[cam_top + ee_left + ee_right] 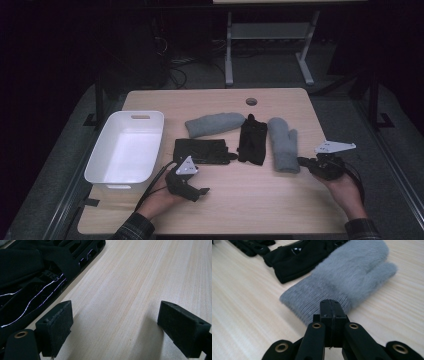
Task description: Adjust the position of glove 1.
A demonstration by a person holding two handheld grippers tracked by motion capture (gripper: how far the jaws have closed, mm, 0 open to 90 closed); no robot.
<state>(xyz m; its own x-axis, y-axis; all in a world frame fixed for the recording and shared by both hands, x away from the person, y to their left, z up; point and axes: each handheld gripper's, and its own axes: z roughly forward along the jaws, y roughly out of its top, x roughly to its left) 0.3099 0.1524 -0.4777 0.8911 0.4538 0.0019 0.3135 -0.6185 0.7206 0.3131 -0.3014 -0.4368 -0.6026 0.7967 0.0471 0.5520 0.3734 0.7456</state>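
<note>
Two grey mittens and two black gloves lie across the middle of the wooden table (250, 205). My right gripper (301, 160) (330, 306) is shut, its tip right at the ribbed cuff of the right-hand grey mitten (283, 145) (352, 272); no fabric shows between the jaws. Beside that mitten lies a black glove (252, 140) (297, 257). My left gripper (202, 191) (115, 315) is open over bare wood, just in front of the other black glove (202, 150) (30, 277). The second grey mitten (214, 123) lies farther back.
A white plastic bin (97, 152) stands at the table's left side with nothing visible inside. A round cable hole (251, 101) sits near the far edge. Bare wood runs along the front edge between my two hands.
</note>
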